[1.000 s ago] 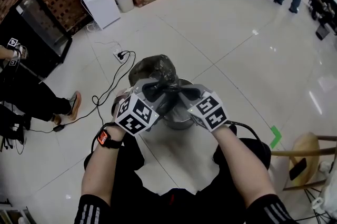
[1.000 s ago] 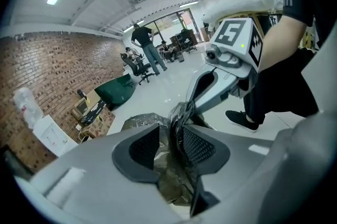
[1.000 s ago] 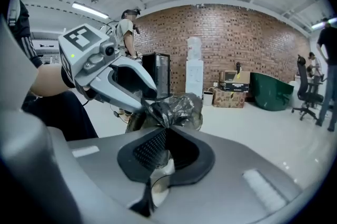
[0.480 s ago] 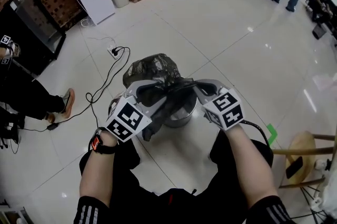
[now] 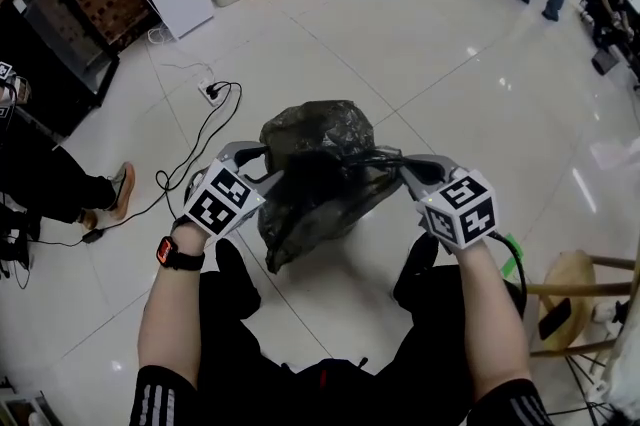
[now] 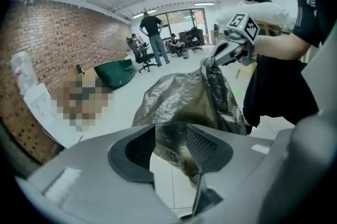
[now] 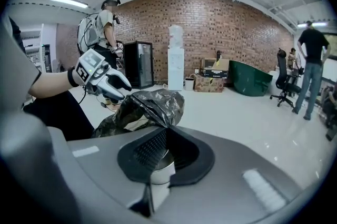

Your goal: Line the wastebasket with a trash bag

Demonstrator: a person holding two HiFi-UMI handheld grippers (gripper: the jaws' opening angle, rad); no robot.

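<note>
The trash bag (image 5: 318, 159) mostly hides the wastebasket (image 7: 158, 171) from above; only a sliver shows in the right gripper view. The stool (image 5: 575, 279) is cut off too.

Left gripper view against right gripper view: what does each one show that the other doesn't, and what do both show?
Left only: the left gripper with its own jaws apart, just been opening, the trash bag between them; the right gripper seen from outside. Right only: the right gripper's jaws shut on the bag's edge; the left gripper seen from outside. Both: the trash bag and the brick wall.
</note>
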